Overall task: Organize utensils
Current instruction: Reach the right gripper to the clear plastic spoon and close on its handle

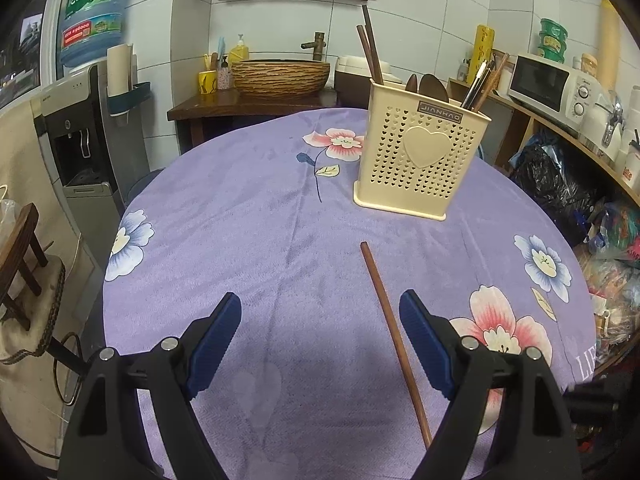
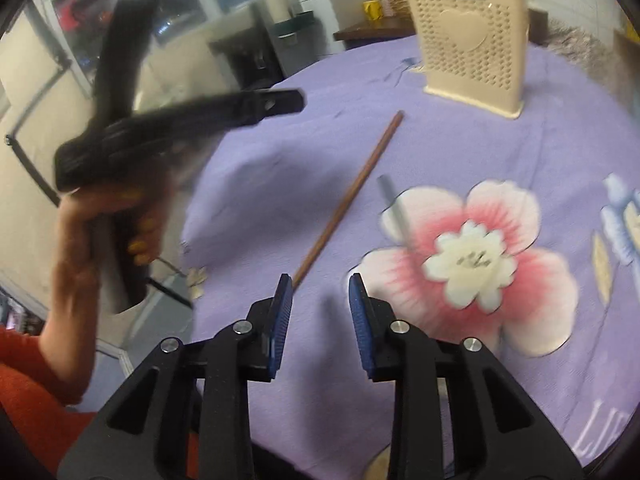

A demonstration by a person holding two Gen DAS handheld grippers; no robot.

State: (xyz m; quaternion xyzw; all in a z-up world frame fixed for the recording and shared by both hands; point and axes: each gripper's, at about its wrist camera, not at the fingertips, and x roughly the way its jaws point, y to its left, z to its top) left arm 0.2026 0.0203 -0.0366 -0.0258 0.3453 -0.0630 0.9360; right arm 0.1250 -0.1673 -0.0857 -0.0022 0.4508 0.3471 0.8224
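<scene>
Chopstick (image 1: 394, 340) lies mid-cloth w/ room around; L fingers (image 1: 232, 320) & R fingers (image 2: 282, 308) apart, empty.

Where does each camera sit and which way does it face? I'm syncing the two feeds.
Left wrist: on the left hand-held gripper, facing across the table to the utensil holder; its own fingers show.
Right wrist: on the right hand-held gripper, facing likewise; the person's left hand shows.
Shared: holder, brown chopstick, tablecloth.

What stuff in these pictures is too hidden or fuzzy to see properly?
- Utensils' lower parts: hidden inside the cream holder, both views.
- Grey stick on the pink flower: too blurred to identify, right wrist view.
- Brown chopstick: near end hidden behind the left gripper finger, left wrist view.
</scene>
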